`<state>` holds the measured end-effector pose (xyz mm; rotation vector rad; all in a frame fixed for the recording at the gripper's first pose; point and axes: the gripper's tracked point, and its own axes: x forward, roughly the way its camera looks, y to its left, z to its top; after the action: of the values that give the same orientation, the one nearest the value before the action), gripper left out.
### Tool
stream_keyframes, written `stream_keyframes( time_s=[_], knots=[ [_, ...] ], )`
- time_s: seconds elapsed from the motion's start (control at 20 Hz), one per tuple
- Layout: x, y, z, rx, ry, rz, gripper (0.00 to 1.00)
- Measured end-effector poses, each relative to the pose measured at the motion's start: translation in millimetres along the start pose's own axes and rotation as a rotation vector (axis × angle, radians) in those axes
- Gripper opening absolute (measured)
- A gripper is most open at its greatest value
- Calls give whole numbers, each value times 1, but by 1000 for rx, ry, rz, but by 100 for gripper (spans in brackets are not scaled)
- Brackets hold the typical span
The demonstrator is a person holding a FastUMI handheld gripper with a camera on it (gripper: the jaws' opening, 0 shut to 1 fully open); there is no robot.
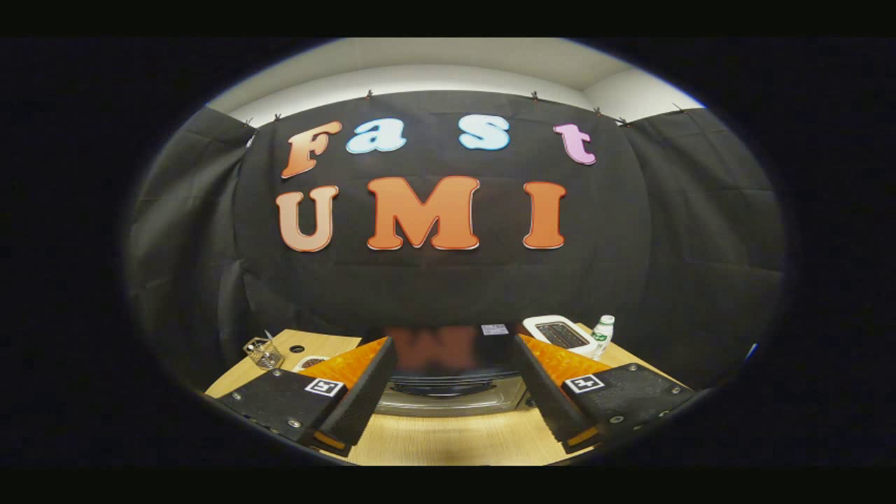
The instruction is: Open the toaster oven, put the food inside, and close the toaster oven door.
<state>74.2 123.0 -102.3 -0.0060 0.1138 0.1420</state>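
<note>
Ahead, toaster oven [451, 374]: dark glossy top, door shut; gripper [451, 409] jaws wide, empty.

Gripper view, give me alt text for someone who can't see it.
The open gripper points at a closed toaster oven on a wooden table, fingers wide apart. A clear container stands left; a bottle stands right.

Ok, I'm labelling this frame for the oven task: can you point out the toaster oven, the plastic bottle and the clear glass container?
toaster oven [448, 350]: gripper view, on its dark top.
plastic bottle [602, 337]: gripper view, on its body below the cap.
clear glass container [264, 353]: gripper view, on its side wall.
</note>
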Motion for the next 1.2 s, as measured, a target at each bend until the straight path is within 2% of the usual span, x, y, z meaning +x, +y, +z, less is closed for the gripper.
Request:
stream_keyframes(
  time_s=[0.1,0.45,0.85,1.2],
  knots=[
    [18,4,-15,-13,-2,6,99],
    [61,6,-90,-2,155,-1,99],
    [76,6,-119,-15,240,7,99],
    [74,6,-116,1,253,7,100]
  ],
)
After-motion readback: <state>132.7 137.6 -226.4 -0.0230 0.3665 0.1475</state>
